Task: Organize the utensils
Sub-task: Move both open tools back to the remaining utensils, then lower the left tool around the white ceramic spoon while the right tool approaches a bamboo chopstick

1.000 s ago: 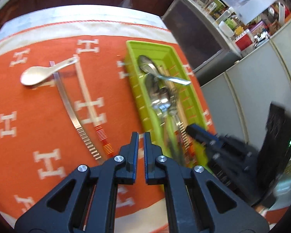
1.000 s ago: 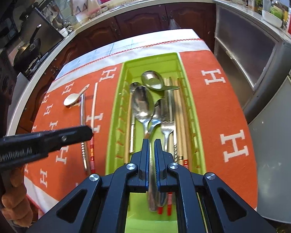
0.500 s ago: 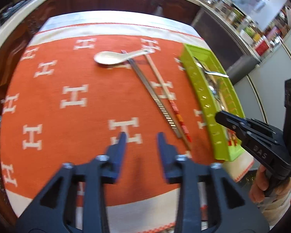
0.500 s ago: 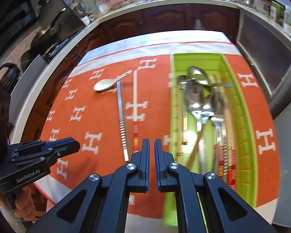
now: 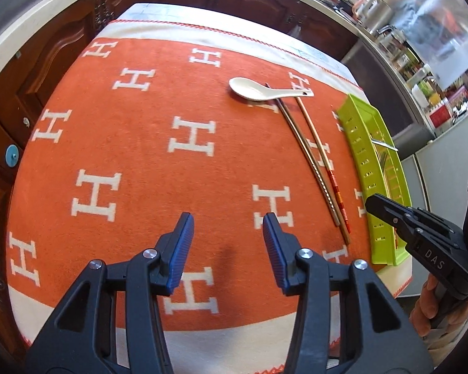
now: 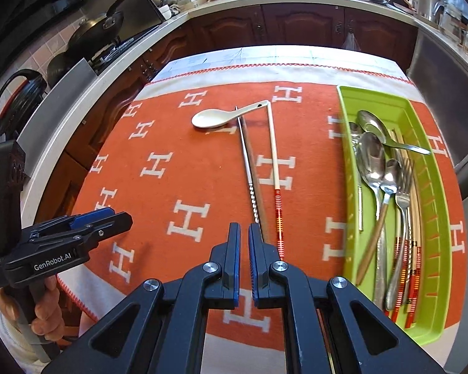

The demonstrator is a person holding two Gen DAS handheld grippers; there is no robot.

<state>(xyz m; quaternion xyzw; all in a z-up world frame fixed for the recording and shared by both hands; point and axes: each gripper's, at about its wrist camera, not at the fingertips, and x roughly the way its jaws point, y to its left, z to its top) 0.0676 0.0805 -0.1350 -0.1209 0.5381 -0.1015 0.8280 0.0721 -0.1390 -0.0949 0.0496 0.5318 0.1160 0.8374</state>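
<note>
Cloth (image 6: 202, 171), orange with white H marks, covers the table under both grippers. Ahead of the right gripper (image 6: 244, 233) lie a metal chopstick (image 6: 248, 168) and a chopstick with red bands (image 6: 276, 180), side by side; the metal one's ridged end reaches just past the right fingertip. A white soup spoon (image 6: 215, 117) rests across their far ends. To the right of that gripper sits the green tray (image 6: 433, 193), holding metal spoons (image 6: 372, 159), a fork (image 6: 404, 187) and more chopsticks, piled lengthwise; how many chopsticks is hard to count. The right gripper hovers low, fingers nearly pressed together with nothing between them. The left gripper (image 5: 227, 233) hangs over bare cloth with its fingers spread wide, empty; spoon and chopsticks lie ahead to its right, the tray beyond them. A hand (image 6: 48, 308) grips its handle.
</note>
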